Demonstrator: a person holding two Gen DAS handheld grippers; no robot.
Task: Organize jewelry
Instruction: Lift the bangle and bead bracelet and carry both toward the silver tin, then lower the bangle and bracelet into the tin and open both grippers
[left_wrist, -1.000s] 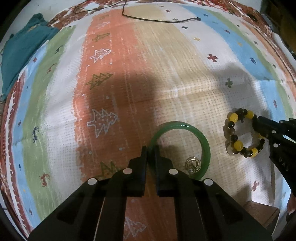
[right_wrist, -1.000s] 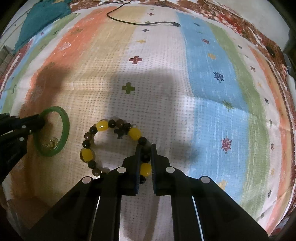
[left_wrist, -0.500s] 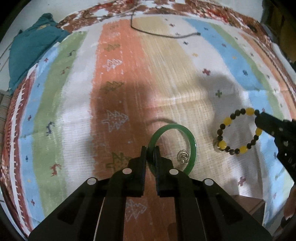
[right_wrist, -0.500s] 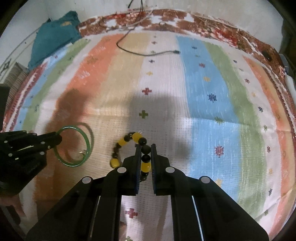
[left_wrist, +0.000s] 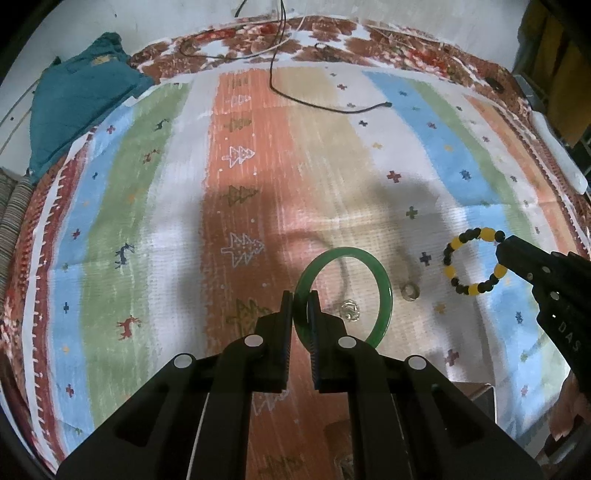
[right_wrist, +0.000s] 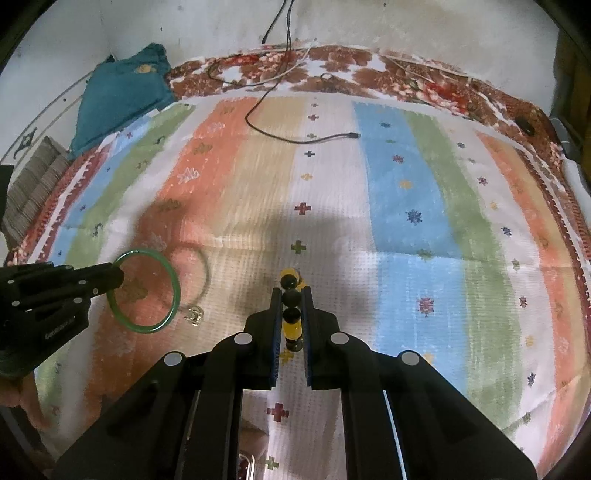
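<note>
My left gripper (left_wrist: 300, 295) is shut on a green bangle (left_wrist: 382, 284) and holds it raised above the striped cloth; it also shows in the right wrist view (right_wrist: 173, 284). My right gripper (right_wrist: 291, 291) is shut on a black-and-yellow bead bracelet (right_wrist: 290, 280), also lifted; the bracelet shows as a full loop in the left wrist view (left_wrist: 452, 273). A small clear ring (left_wrist: 350, 309) lies on the cloth behind the bangle, and it shows in the right wrist view (right_wrist: 194, 314). A second small ring (left_wrist: 410, 291) lies to its right.
A striped patterned cloth (left_wrist: 258, 166) covers the bed. A black cable (left_wrist: 332, 105) lies at the far side. A teal garment (left_wrist: 74, 99) sits at the far left corner. A wooden box edge (left_wrist: 476, 398) shows at lower right.
Both grippers have risen from the cloth, lifting the bangle and the bead bracelet. The small ring stayed on the cloth, and a second ring came into view.
</note>
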